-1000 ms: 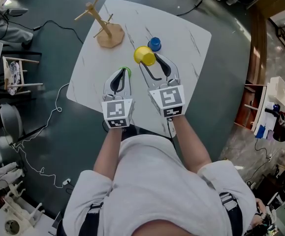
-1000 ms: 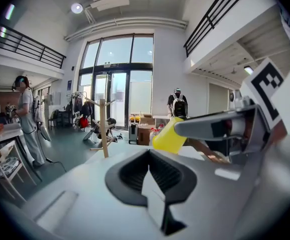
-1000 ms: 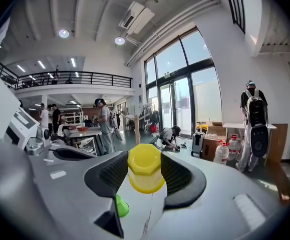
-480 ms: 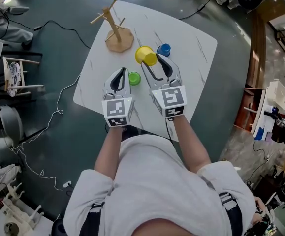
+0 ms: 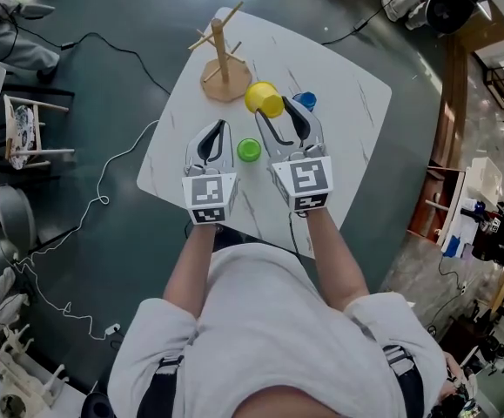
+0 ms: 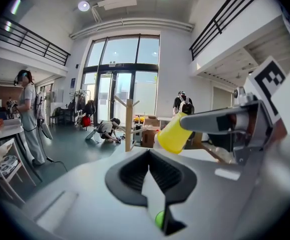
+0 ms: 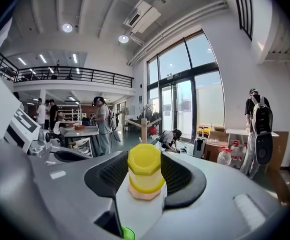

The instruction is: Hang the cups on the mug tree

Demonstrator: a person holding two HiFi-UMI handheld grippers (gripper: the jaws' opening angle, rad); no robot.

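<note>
Step in hand: carrying the first cup to the tree.

- Right gripper: fingers spread wide and pinching the yellow cup. The cup is clear of the counter and tipped on its side. In the right gripper view its base faces the camera and its mouth points away, toward the tree.
- Left gripper: fingers pressed together with nothing between them. It hovers over the near part of the counter.
- Green cup: stands on the counter between the two grippers, untouched.
- Blue cup: on the counter just beside the right gripper's far finger.
- Mug tree: upright at the far corner of the counter, all pegs bare. It is near the yellow cup but not touching it.

Progress, as judged: none hung yet, three cups to go.

Next move, as judged: bring the yellow cup up to a free peg and slip it on by the handle or over the mouth. The handle cannot be made out in any view, so the wrist may need turning first. The tree looks light, so a sideways push on a peg could tip it, and the idle left gripper could steady the base.
</note>
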